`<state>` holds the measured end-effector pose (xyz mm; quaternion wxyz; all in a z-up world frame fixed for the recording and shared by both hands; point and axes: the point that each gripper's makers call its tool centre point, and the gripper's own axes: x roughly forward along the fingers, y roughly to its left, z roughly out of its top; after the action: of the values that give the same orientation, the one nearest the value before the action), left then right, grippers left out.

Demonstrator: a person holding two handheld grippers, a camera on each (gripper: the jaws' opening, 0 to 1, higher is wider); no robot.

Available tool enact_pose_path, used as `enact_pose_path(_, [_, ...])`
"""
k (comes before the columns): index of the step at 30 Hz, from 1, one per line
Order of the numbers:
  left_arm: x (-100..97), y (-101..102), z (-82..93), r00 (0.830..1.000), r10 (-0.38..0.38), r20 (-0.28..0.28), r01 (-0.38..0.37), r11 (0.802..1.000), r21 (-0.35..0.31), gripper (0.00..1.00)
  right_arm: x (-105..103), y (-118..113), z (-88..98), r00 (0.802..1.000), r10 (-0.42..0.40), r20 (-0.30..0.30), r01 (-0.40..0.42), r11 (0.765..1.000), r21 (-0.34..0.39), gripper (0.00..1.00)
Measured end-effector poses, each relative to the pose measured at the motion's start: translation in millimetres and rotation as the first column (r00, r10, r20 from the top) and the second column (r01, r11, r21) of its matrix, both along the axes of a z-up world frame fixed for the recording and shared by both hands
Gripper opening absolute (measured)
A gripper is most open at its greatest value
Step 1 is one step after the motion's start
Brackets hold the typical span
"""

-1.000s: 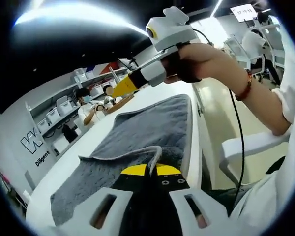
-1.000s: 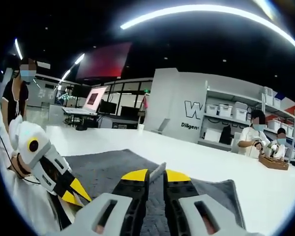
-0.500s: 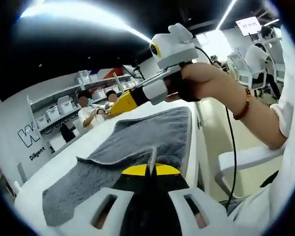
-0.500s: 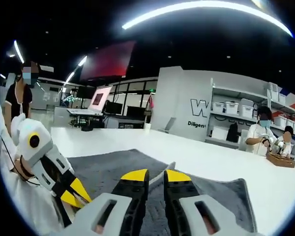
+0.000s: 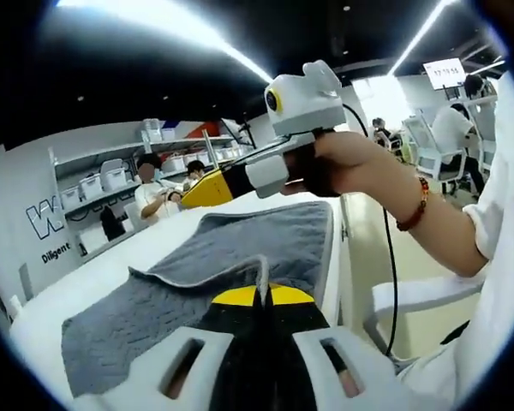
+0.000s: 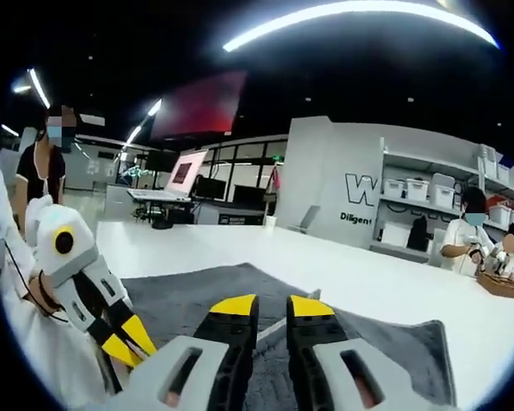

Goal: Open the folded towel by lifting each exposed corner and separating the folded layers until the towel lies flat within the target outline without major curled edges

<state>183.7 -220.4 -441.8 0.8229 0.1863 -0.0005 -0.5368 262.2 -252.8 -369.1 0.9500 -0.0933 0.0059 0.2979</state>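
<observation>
While the grey towel (image 5: 240, 257) lies mid-frame on the white table (image 5: 94, 278), left claw (image 5: 259, 295) clenched on its raised edge to peel layers, right claw (image 6: 271, 306) hovers released.

White claws with yellow tips and black jaw insets, left claw (image 5: 259, 295), right claw (image 6: 272, 306), black cable, red bead bracelet (image 5: 414, 205), white sleeve (image 5: 505, 214).

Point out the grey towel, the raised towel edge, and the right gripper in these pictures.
towel (image 5: 265, 235): left gripper view, its flat grey middle.
towel edge (image 5: 207, 276): left gripper view, the pale hem of the lifted fold.
right gripper (image 5: 191, 192): left gripper view, its yellow tips.
</observation>
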Motion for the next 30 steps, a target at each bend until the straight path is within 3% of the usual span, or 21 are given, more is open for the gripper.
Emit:
enact_pose_path(4, [1.0, 0, 2.8, 1.0, 0.005, 0.0, -0.005, 1.0, -0.008, 0.01, 5, 1, -0.8, 1.0, -0.001, -0.016, 0.001, 1.0, 0.0, 0.08])
enact_pose_path(8, [2.3, 3, 6.4, 1.0, 0.005, -0.017, -0.006, 0.999, -0.036, 0.01, 0, 11, 6.9, 0.998, 0.055, -0.02, -0.055, 0.998, 0.041, 0.09])
enact_pose_path(15, [2.9, 5, 7.4, 0.997, -0.006, -0.082, 0.0, 0.997, -0.08, 0.01, 8, 17, 12.4, 0.998, 0.059, -0.02, -0.058, 0.998, 0.028, 0.13])
enact_pose_path(30, [1.4, 11, 9.7, 0.999, 0.004, -0.051, -0.008, 0.997, -0.083, 0.01, 23, 36, 3.9, 0.994, 0.079, -0.074, -0.08, 0.997, -0.004, 0.19])
